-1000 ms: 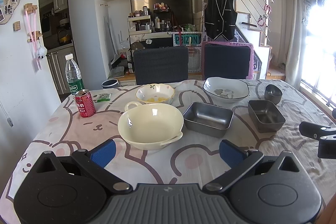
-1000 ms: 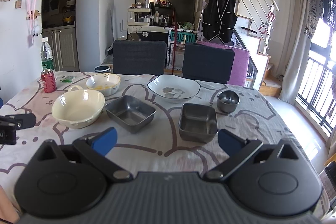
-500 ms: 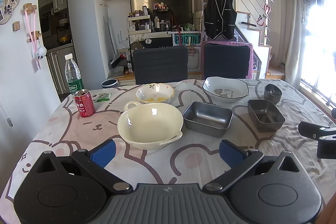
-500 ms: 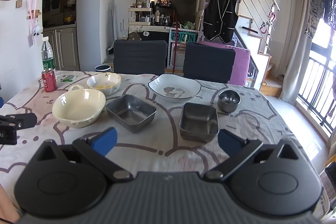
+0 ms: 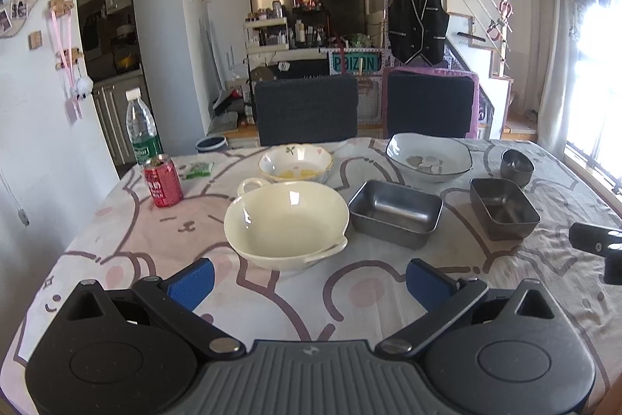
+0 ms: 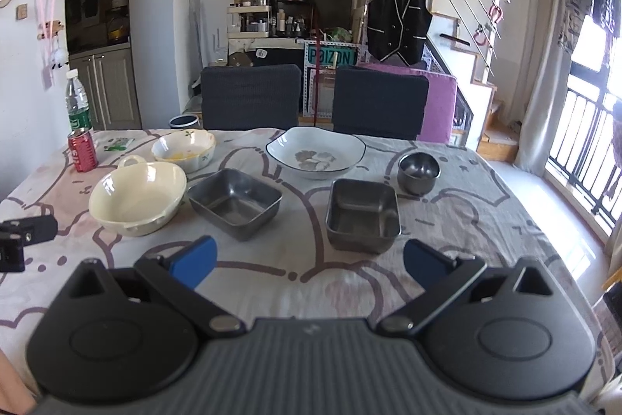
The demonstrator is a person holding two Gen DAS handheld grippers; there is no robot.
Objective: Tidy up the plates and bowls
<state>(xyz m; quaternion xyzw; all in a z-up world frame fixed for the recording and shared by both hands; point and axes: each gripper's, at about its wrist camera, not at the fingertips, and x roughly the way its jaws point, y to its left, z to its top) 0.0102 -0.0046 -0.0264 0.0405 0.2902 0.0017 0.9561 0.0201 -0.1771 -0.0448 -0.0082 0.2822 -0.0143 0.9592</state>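
Both tools hover over the near edge of the cloth-covered surface (image 5: 128, 240), the left tool (image 5: 309, 281) and right tool (image 6: 307, 261) each spread wide and empty. The cream ceramic bowl with handles (image 5: 285, 222) sits left, the rectangular steel tray (image 5: 394, 212) just right of it, and the square steel container (image 6: 363, 214) further right.

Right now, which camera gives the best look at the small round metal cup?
The right wrist view. There the small round metal cup sits near the middle, large enough to see its rim and inside, behind the square metal tray. The left wrist view shows the same cup smaller, off toward the right edge near window glare.
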